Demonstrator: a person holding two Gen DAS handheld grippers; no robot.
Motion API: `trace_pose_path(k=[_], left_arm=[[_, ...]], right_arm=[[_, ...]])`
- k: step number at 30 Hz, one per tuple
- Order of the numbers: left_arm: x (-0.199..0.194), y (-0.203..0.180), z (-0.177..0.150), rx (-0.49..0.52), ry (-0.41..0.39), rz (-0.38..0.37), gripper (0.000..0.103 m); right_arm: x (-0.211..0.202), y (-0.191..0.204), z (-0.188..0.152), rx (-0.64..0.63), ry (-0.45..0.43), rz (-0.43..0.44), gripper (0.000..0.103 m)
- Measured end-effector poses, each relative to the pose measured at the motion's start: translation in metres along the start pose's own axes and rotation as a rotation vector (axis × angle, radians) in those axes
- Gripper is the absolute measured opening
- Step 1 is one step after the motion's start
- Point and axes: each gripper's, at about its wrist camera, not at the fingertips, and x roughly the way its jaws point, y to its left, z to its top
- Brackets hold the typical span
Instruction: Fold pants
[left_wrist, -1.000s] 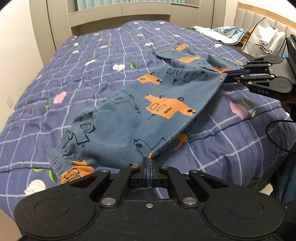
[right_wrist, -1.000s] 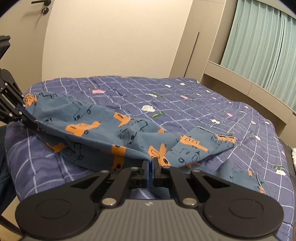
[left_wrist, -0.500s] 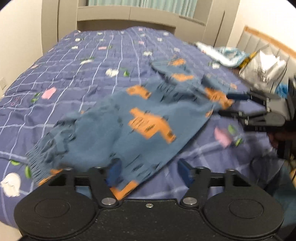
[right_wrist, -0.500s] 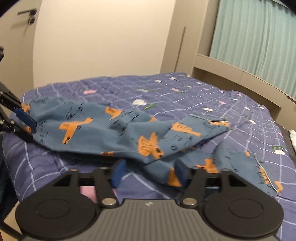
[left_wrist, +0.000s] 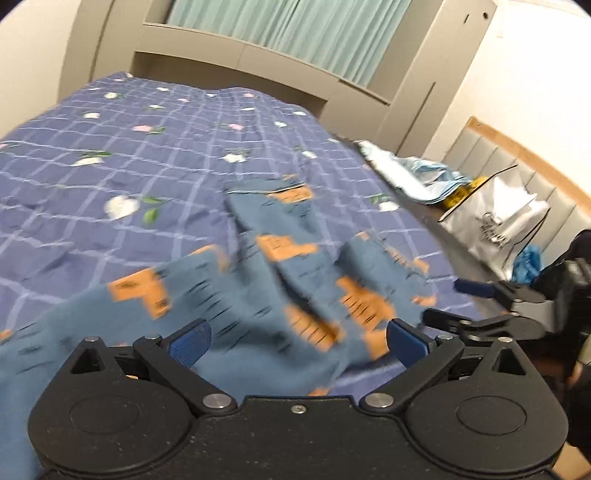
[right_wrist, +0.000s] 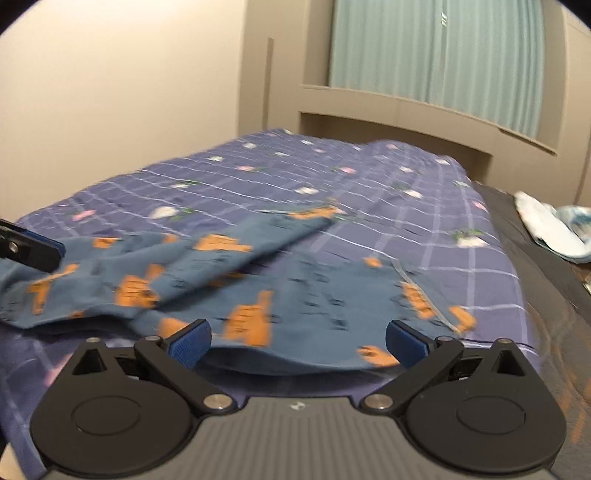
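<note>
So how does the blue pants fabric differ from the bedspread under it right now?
The pants are plain blue with orange vehicle prints; the bedspread is purple with a white grid and small flowers. The pants lie rumpled, one leg crossing the other; the bedspread lies spread out. Both are soft cloth.

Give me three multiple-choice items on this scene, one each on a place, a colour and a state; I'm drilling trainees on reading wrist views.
1. Where do the blue cotton pants with orange vehicle prints lie?
A. on the purple checked quilt
B. on the floor
C. on a chair

2. What colour are the pads of the left tongs?
A. red
B. blue
C. white

3. How do the right tongs stand?
A. clamped on the pants
B. clamped on the quilt
C. spread wide, gripping nothing

Key: 1 A, the pants sprawl across the quilt; 2 B, both pads show blue; 3 C, the jaws are opening and press on no cloth.
</note>
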Motion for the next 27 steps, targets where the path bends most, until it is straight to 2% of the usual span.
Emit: trace_pose_path(k=[3,6,9,12,13,15,16,17,18,20,21,22,23,25,26,27], left_arm=[[0.018,-0.016,0.007,0.026,-0.004,-0.043,0.102],[0.034,-0.033,0.006,0.076,0.014,-0.111,0.102],[0.049,-0.049,0.002,0.146,0.052,-0.163,0.102],[0.062,-0.068,-0.008,0.255,0.080,-0.157,0.102],[0.066,-0.072,-0.011,0.282,0.088,-0.149,0.102],[0.074,-0.080,-0.017,0.335,0.096,-0.125,0.102],[0.076,-0.084,-0.019,0.361,0.095,-0.112,0.096],[0.079,-0.088,-0.022,0.394,0.094,-0.099,0.086],[0.082,-0.092,-0.024,0.431,0.097,-0.082,0.081],[0.085,-0.102,-0.028,0.524,0.097,-0.055,0.058],[0.086,-0.106,-0.030,0.562,0.095,-0.045,0.051],[0.087,-0.108,-0.030,0.587,0.101,-0.035,0.039],[0.091,-0.110,-0.031,0.602,0.118,-0.019,0.035],[0.102,-0.110,-0.031,0.615,0.167,0.018,0.031],[0.105,-0.109,-0.031,0.611,0.180,0.030,0.022],[0.106,-0.108,-0.031,0.603,0.183,0.037,0.017]], right_arm=[[0.019,-0.040,0.007,0.069,0.050,-0.046,0.103],[0.047,-0.092,0.013,0.213,0.116,-0.060,0.102],[0.069,-0.137,0.015,0.342,0.173,-0.062,0.094],[0.080,-0.160,0.016,0.360,0.189,-0.071,0.086],[0.084,-0.164,0.016,0.356,0.195,-0.065,0.080],[0.090,-0.169,0.016,0.343,0.208,-0.039,0.075],[0.093,-0.170,0.016,0.334,0.212,-0.033,0.068],[0.096,-0.170,0.016,0.324,0.215,-0.031,0.054],[0.099,-0.170,0.015,0.315,0.220,-0.036,0.048],[0.101,-0.166,0.014,0.299,0.221,-0.034,0.037],[0.103,-0.163,0.016,0.290,0.220,-0.029,0.032],[0.104,-0.161,0.018,0.279,0.217,-0.021,0.018],[0.102,-0.159,0.018,0.268,0.211,-0.020,0.012],[0.100,-0.157,0.021,0.249,0.208,-0.028,0.012],[0.099,-0.157,0.022,0.241,0.205,-0.030,0.012],[0.097,-0.157,0.023,0.236,0.199,-0.035,0.012]])
